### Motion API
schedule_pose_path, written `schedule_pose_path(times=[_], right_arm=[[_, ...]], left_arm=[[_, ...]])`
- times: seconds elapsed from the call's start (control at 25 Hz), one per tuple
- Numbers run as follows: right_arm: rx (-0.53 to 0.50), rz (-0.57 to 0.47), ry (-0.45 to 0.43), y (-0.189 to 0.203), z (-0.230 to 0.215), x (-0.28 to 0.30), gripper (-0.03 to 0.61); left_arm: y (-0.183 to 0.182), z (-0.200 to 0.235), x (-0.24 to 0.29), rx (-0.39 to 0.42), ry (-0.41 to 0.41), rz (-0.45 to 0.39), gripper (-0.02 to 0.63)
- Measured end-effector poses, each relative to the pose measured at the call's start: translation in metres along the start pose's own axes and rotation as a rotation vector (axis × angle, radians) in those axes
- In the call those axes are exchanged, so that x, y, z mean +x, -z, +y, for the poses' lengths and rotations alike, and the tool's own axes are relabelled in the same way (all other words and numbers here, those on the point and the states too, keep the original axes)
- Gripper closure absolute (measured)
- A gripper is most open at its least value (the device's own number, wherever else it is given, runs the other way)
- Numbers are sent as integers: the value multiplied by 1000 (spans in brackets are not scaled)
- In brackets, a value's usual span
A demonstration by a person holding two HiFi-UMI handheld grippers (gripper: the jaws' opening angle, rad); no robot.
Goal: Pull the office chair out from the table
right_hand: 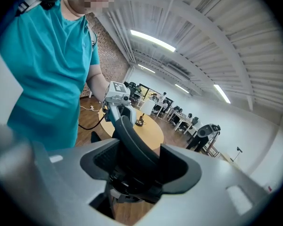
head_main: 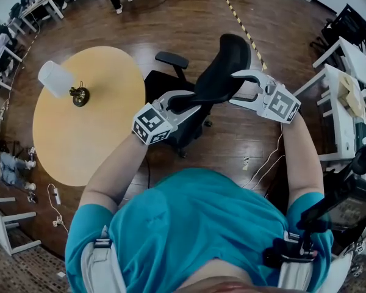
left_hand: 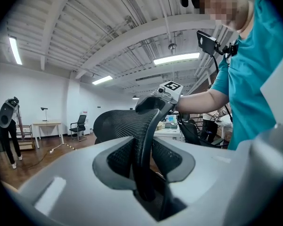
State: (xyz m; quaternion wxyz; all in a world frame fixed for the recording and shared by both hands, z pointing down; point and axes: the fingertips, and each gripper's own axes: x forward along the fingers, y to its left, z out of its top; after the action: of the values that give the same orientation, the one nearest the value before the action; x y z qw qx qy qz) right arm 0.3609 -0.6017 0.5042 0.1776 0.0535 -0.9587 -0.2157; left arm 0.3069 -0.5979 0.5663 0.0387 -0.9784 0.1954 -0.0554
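A dark wooden plank floor (head_main: pixel 189 23) fills most of the head view. On it, left of centre, stands a round light-wood table (head_main: pixel 104 139). The black mesh-backed office chair (head_main: pixel 222 66) is at the centre of the frame, just beside the right edge of that surface. Its seat is turned towards the surface and its backrest leans towards the person in the turquoise shirt (head_main: pixel 195 224) at the bottom of the frame. One black armrest shows at the chair's upper left.

The left gripper (head_main: pixel 183 102) reaches in from lower left to the backrest's left rim. In the left gripper view its jaws are part closed, with the pads pressed on either side of the mesh and rim. The right gripper (head_main: pixel 241 88) comes in from the right onto the opposite rim. Its jaws stand wider, and the thick black rim is clamped between them.

A small brass lamp with a white shade (head_main: pixel 64 81) sits on the surface's upper left part, well apart from the chair.
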Motion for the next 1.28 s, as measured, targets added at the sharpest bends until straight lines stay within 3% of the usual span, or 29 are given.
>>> schedule_pose_path(times=[0.12, 0.2, 0.28, 0.92, 1.12, 1.28], right_arm=[[56, -6, 0, 4, 2, -21, 318], [171, -6, 16, 8, 5, -37, 316], [213, -7, 20, 13, 6, -51, 311], [228, -7, -4, 63, 21, -152, 291], [100, -4, -31, 77, 14, -178, 288], [134, -3, -22, 83, 11, -199, 287]], left_arm=[[-2, -13, 20, 5, 22, 0, 495], [-2, -23, 35, 8, 44, 3, 494], [-3, -32, 49, 10, 67, 5, 491], [0, -96, 154, 4, 143, 24, 465], [-4, -102, 182, -4, 136, 32, 465], [-10, -108, 202, -3, 138, 42, 466]])
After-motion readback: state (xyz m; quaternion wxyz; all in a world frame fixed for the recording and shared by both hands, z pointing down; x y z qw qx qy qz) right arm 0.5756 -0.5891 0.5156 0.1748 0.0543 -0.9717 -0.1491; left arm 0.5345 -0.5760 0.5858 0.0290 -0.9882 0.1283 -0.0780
